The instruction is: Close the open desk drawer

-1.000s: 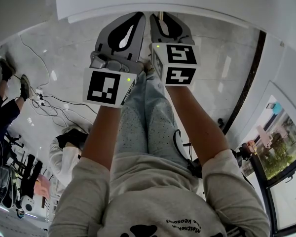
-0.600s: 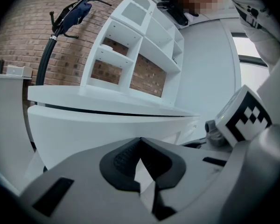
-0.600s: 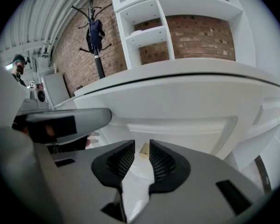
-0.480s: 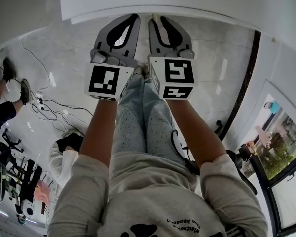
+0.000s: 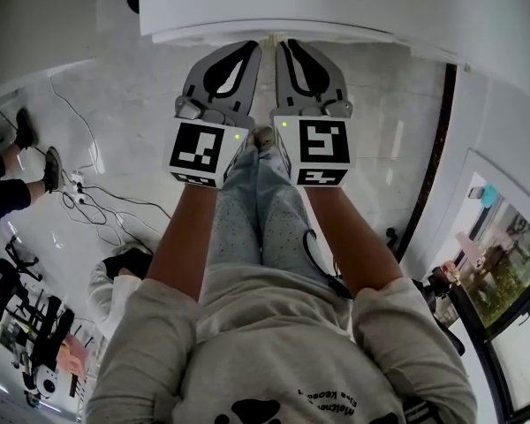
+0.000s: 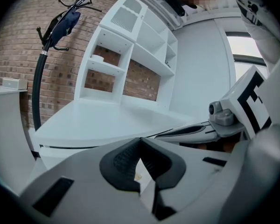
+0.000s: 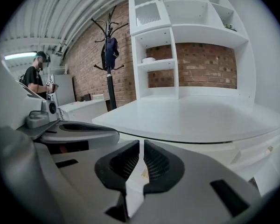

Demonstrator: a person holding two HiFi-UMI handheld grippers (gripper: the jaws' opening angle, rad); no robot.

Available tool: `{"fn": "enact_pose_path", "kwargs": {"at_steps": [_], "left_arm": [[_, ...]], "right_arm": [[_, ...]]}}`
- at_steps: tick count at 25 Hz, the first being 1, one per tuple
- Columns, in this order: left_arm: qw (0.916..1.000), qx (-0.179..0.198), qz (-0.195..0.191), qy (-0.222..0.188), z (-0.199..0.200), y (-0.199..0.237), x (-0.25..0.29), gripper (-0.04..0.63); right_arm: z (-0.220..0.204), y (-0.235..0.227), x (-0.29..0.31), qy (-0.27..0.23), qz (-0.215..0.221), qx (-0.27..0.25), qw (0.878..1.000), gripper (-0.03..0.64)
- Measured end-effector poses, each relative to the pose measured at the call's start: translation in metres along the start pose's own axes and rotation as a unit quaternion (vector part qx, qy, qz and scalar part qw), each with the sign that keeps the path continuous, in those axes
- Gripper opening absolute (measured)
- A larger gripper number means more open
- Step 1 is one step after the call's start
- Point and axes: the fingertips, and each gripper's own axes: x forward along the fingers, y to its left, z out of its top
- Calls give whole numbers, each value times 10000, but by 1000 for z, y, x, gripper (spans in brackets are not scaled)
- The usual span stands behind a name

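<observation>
Desk drawer [image 7: 267, 154]: probably the white fronts under the desktop [image 7: 191, 120] edge, though how far open is unclear. Left gripper [image 6: 140, 141]: jaws together, empty. Right gripper [image 7: 141, 144]: jaws have just been closing to a slit, empty. Suggest putting the closed tips flat on the front and pushing squarely.

Office-style workspace: white desk [image 7: 191, 118] with open shelf unit [image 7: 186, 27] against bare brick wall [image 7: 205, 59], coat stand [image 7: 109, 55] alongside, power cables [image 5: 93, 197] trailing over pale polished floor [image 5: 115, 87], person [image 7: 35, 78] beyond second desk [image 7: 84, 108].
</observation>
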Motion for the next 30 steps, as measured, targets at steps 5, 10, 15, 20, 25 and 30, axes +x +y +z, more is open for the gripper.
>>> {"fn": "enact_pose_path", "kwargs": {"at_steps": [5,10,15,20,25,30], "left_arm": [[9999,-41,53,-118,34,-15,-26,18],[9993,20,129,-340,73,-38,-58,18],[9987,-41,43,-512,107,-70,-90,18],[9984,-17,-8,-570,132,-96,-123,18],[9984,93,29,-561,153,-120,-161,18],[9980,174,122,-596,174,-142,-194,18]], "right_arm": [[30,7,-33,-167,25,-10,9999,41],[64,19,-76,-384,176,-58,9991,34],[95,23,-124,-602,292,-121,9977,32],[115,28,-170,-734,303,-100,9968,32],[131,45,-214,-901,327,-142,9953,31],[148,59,-253,-1093,413,-264,9928,32]]}}
